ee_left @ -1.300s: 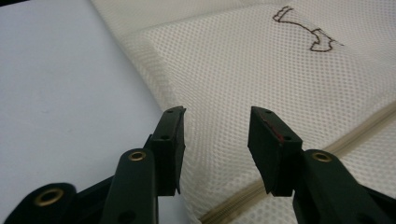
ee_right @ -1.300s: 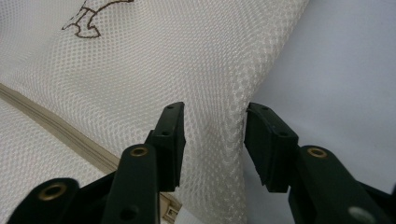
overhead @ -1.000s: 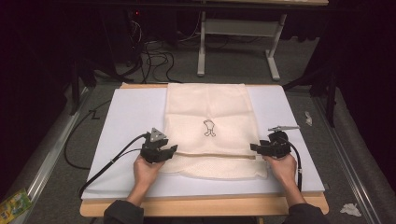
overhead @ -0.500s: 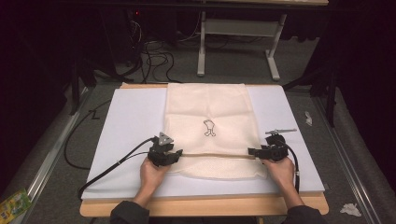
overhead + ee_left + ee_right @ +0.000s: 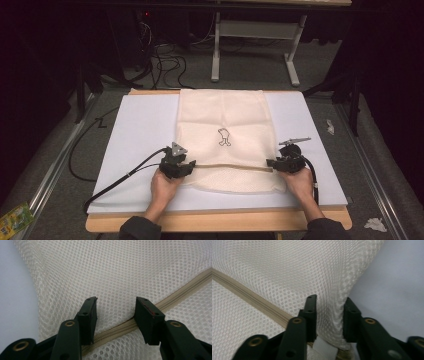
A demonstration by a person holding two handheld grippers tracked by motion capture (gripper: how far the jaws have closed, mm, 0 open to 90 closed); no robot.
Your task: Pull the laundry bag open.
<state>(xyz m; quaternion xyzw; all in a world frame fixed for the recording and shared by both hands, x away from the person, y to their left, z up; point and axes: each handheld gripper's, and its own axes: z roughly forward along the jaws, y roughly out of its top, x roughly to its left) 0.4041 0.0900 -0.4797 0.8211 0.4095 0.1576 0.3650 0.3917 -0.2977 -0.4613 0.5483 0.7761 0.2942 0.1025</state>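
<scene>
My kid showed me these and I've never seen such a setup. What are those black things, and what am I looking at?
A person sits at a table holding a hand-held two-jaw gripper in each hand. The high view looks down from above; the other two pictures come from cameras riding on each gripper. On the table lies a cream mesh bag with a tan zipper. The left gripper stands open over the zipper's end. The right gripper has the bag's edge between its jaws, which look not quite closed.
</scene>
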